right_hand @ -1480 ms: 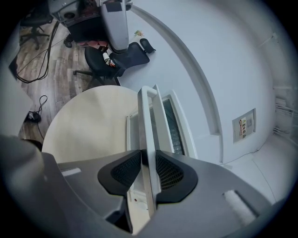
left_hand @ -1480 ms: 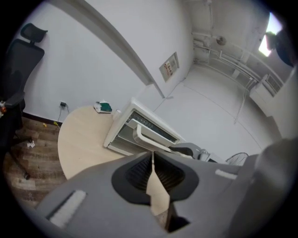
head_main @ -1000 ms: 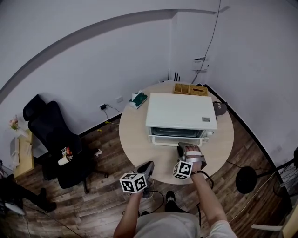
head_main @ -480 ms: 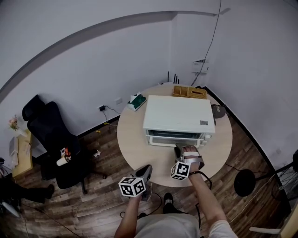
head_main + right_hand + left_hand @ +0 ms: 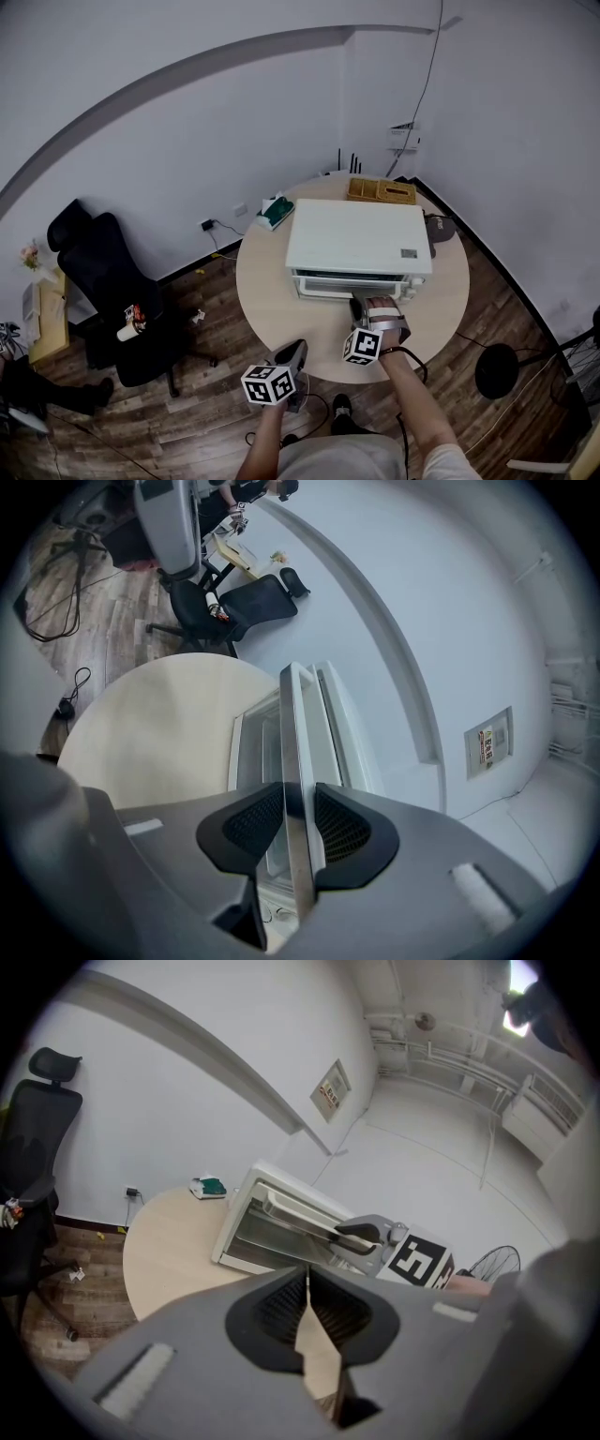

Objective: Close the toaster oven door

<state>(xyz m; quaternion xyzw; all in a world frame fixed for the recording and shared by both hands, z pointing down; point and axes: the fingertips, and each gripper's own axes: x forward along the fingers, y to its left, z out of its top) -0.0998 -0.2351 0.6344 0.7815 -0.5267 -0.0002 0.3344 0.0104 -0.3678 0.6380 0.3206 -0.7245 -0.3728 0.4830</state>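
Note:
A white toaster oven (image 5: 356,234) stands on the round wooden table (image 5: 267,291). Its glass door (image 5: 272,1232) is tilted a little out from the front. My right gripper (image 5: 361,305) is at the door's top edge, shut on the metal door handle (image 5: 292,733). The bar runs straight between its jaws (image 5: 298,822). Those jaws have just been opening slightly, with the handle still between them. My left gripper (image 5: 296,349) hangs at the table's front edge, away from the oven. It is shut (image 5: 307,1281) with nothing in it. The right gripper (image 5: 361,1235) also shows in the left gripper view.
A green box (image 5: 277,210) and a yellow tray (image 5: 381,190) lie behind the oven, and a dark object (image 5: 441,228) lies at its right. A black office chair (image 5: 103,272) stands left of the table. A round stand base (image 5: 497,370) is on the floor at the right.
Both grippers stay about where they were, the right one still on the handle. The head view has shifted slightly.

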